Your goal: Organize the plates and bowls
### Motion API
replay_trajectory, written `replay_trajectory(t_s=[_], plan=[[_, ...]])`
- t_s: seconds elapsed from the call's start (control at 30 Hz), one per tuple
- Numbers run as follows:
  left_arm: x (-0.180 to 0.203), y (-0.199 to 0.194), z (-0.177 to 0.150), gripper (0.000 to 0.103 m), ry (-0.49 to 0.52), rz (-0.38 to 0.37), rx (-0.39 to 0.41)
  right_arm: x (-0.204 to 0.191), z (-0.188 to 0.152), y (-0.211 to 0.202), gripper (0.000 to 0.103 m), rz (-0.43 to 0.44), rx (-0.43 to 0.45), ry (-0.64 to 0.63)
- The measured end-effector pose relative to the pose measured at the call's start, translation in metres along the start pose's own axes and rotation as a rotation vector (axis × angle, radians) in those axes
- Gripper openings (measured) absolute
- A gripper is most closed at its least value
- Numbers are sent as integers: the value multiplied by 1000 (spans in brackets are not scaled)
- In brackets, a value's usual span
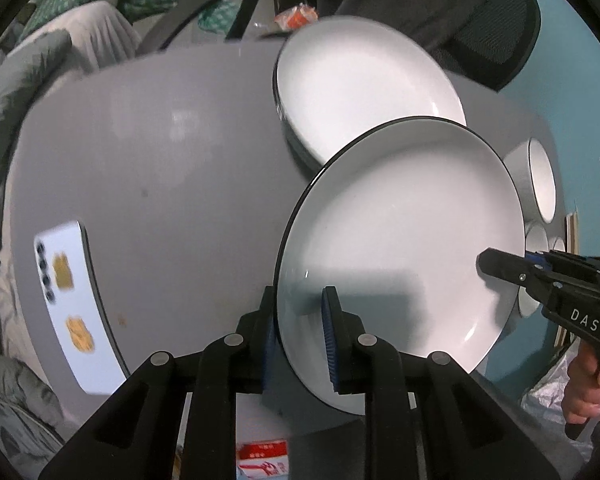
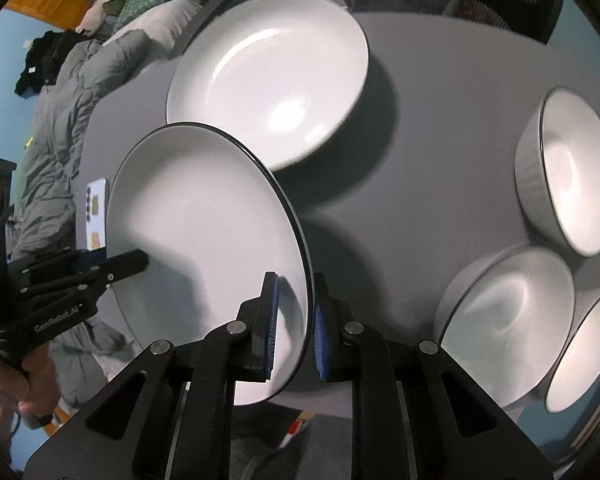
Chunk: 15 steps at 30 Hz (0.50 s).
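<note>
A white plate with a dark rim [image 1: 400, 240] hangs tilted above the grey round table [image 1: 160, 160], held at opposite edges. My left gripper [image 1: 299, 300] is shut on its near-left rim, one blue pad on each face. In the right wrist view the same plate [image 2: 204, 200] sits with its right rim clamped in my right gripper [image 2: 295, 284]. Each gripper shows in the other's view: the right gripper [image 1: 496, 264], the left gripper [image 2: 140, 258]. Behind the held plate a stack of plates [image 1: 364, 80] [image 2: 272, 80] rests on the table.
Three grey bowls with white insides [image 2: 572, 176] [image 2: 508, 320] [image 2: 588, 352] stand at the table's right side. A white phone [image 1: 72, 304] lies near the left edge. Chairs [image 1: 480, 20], bedding [image 1: 4, 100] and a person's hand [image 1: 588, 380] surround the table.
</note>
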State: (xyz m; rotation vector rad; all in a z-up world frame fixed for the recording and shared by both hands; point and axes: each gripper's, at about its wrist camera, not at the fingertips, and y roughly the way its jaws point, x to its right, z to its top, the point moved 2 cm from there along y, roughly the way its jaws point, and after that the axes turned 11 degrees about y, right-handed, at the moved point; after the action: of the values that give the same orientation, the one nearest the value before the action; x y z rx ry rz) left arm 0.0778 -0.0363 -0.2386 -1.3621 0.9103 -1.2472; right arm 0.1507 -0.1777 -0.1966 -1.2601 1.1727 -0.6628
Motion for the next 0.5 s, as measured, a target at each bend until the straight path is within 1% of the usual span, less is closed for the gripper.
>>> replay_trajectory(t_s=[0.1,0.3,0.33,0.43,0.5], plan=[[-6,-9,19,21,-5,5,21,-9,16,3,17,3,13,-1],[-20,-7,53,21,-19,3,35,-10,57,-1,17,19,25,7],[-25,-15,66,21,-23,4,35,-10,66,2,17,18,23,4],[-28,-9,75,21,-26,18,33,-9,81,4,17,14,17,6],[-31,-11,81,21,-33,27,27,-9,91,7,17,10,10,7]])
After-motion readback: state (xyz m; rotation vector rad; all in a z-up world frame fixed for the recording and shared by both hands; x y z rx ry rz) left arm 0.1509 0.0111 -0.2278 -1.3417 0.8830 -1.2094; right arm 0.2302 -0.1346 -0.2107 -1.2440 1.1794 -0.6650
